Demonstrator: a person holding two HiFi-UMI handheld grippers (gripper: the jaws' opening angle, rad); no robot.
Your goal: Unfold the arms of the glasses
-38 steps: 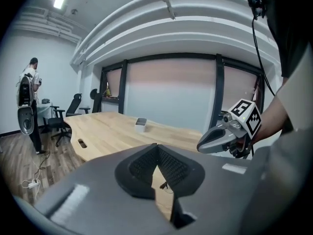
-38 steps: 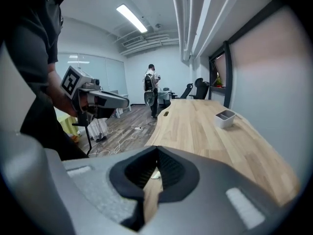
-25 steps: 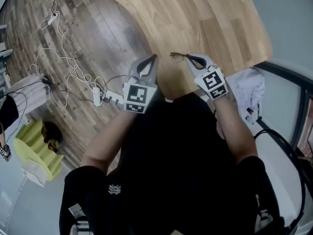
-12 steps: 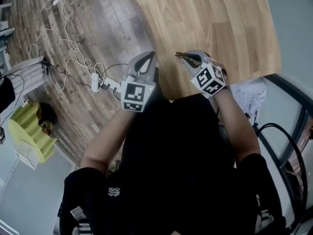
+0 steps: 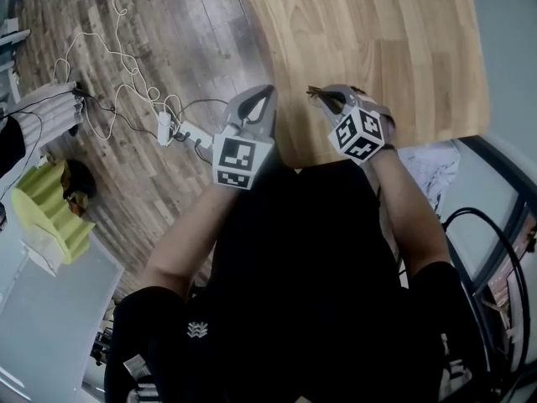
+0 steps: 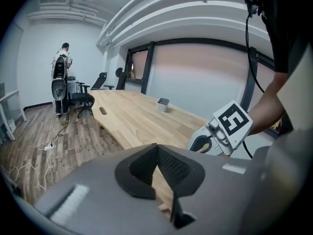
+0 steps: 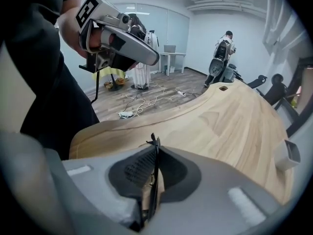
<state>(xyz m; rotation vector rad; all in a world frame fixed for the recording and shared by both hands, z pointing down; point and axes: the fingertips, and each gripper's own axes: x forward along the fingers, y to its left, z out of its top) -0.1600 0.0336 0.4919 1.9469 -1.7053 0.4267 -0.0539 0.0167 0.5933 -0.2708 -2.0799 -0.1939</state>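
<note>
Right jaws: I see the right gripper (image 7: 154, 147) (image 5: 325, 96) pinched on the glasses (image 7: 152, 180) (image 5: 316, 93), a thin dark frame standing edge-on between its pads.
Left jaws: the left gripper (image 6: 157, 147) (image 5: 266, 91) has its tips pressed together, with nothing between them.
Glasses: held above the near edge of the wooden table (image 5: 377, 40) (image 7: 234, 121).
Grippers: side by side, apart.
Floor: white cables (image 5: 109, 57).
</note>
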